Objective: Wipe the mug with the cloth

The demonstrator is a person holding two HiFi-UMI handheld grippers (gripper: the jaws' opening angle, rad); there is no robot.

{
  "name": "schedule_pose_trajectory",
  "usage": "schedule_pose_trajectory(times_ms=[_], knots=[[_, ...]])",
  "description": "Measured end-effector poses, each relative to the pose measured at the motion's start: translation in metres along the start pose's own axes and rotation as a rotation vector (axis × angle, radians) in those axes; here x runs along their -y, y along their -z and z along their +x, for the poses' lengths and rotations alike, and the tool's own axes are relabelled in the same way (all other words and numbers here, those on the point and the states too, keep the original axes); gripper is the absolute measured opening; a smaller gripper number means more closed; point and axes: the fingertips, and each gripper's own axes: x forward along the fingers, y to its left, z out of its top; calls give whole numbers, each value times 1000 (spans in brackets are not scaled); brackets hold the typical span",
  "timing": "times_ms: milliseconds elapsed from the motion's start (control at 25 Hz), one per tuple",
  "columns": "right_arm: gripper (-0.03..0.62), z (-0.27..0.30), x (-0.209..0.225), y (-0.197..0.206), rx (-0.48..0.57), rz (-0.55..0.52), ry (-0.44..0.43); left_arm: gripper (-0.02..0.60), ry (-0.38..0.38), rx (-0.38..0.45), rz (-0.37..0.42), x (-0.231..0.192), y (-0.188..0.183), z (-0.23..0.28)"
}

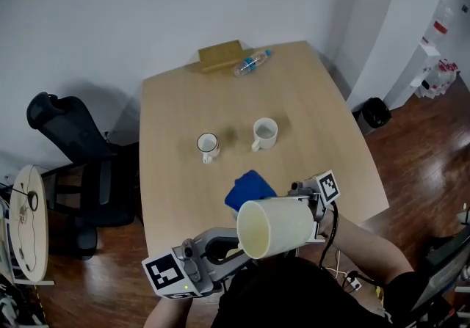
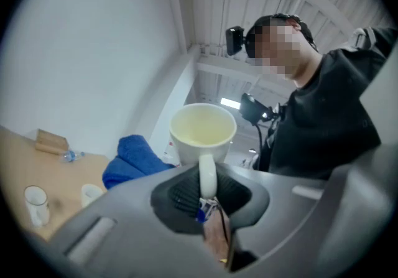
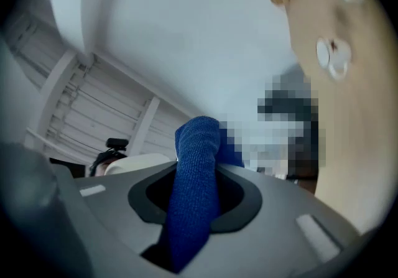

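Even bright indoor light, soft shadows, fisheye edges, blurred foreground

Light wooden table (image 1: 323,99) against a white wall (image 1: 110,11). Near its middle stand a dark-rimmed cup (image 1: 208,146) on the left and a white cup (image 1: 264,133) on the right, apart. At the far edge a plastic water bottle (image 1: 252,63) lies just beside a flat brown box (image 1: 220,55). Black office chair (image 1: 77,143) left, black bin (image 1: 374,112) right
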Motion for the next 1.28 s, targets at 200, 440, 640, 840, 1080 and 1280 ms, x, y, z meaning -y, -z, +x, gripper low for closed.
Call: schedule_pose_trajectory(times_ms=[200,440,640,840,1080,1280], knots=[[109,-37,-54,-109,318,-547,455,37,-322,100,-26,-61,-25,-23],[109,27,-142,-85,104,-1506,758,37,-488,214,-134,-100,-45,-47],[108,70,-101,-4,-209,-2143,778,37,-467,254,-213,-99,-61,-37],[109,67,-69,18,-395,-2747,822,35,-381,329,-380,-86,-60,-20],[109,71,-93,15,-367,-2461,764,37,-356,260,-245,-73,-56,-21],[109,66,-108,-6,-345,-1828,741,38,-329,98,-41,-64,-48,-35]])
